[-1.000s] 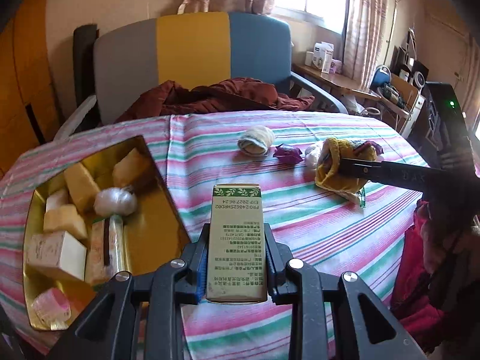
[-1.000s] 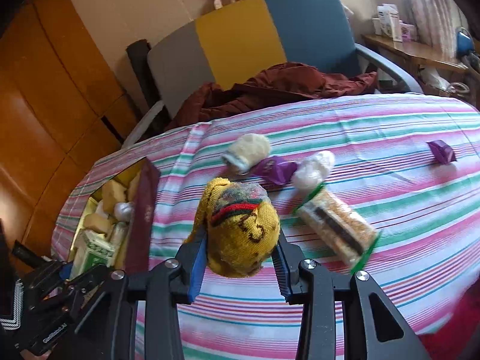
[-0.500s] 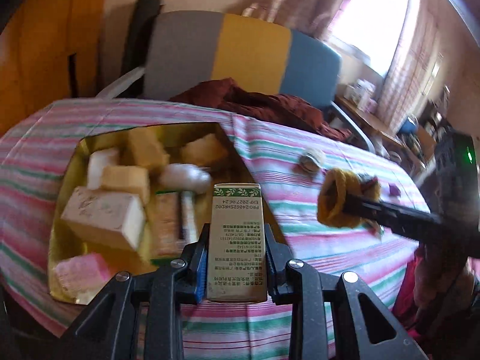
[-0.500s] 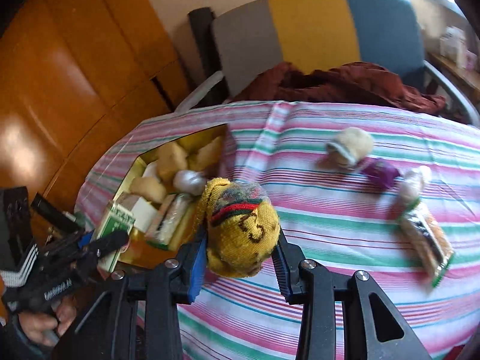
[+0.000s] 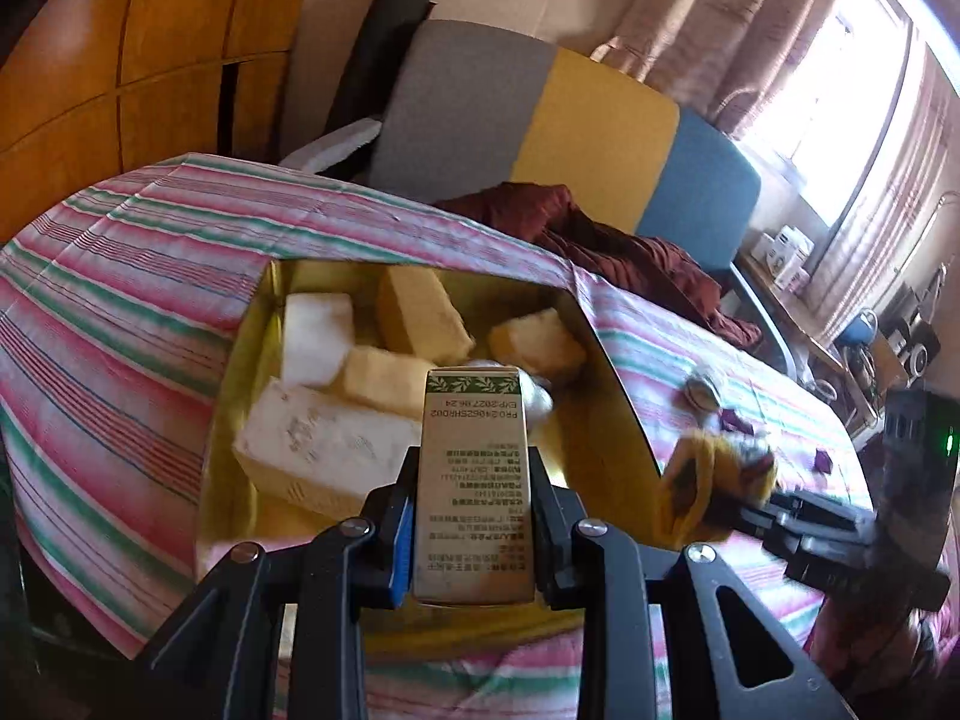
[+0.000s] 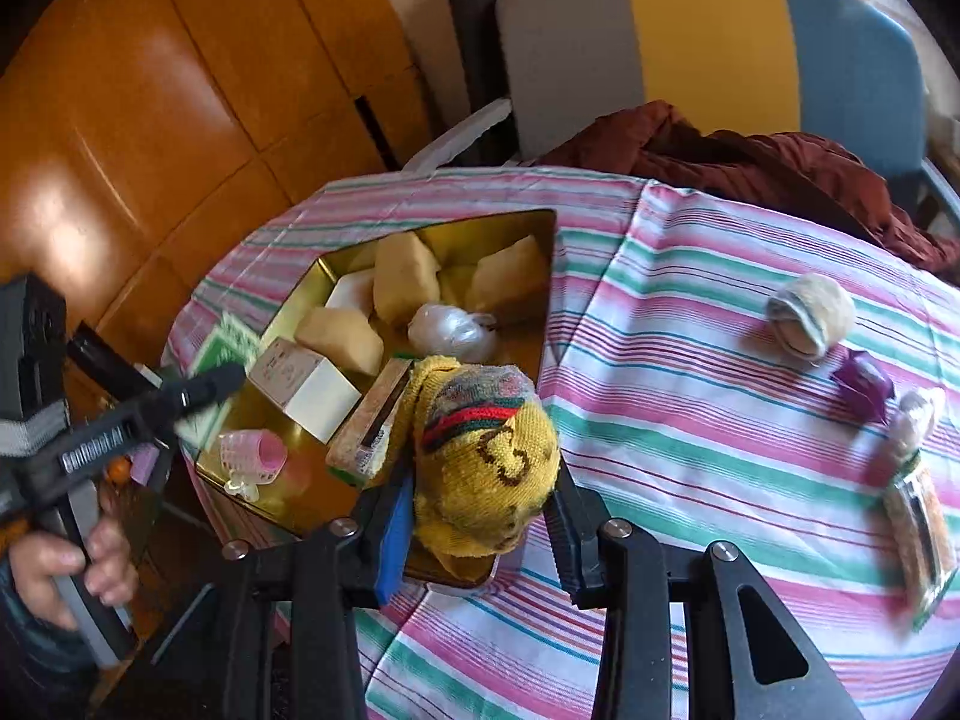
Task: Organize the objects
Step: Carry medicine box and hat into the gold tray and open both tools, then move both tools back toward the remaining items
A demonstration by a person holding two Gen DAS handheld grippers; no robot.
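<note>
Clamped between the left gripper pads, a small green-and-tan carton hangs over the near part of the gold tin, which already holds several pale blocks and boxes. Open floor shows only along the tin's right wall, so the carton has little room.

From the right wrist view, the right gripper is clenched on a yellow knitted sock ball, poised above the tin's near corner. Left on the striped worktop are a cream sock roll, a purple wrapper and a snack packet. Judging from that, sorting is well along, not finished. That tin sits near the worktop edge.
</note>
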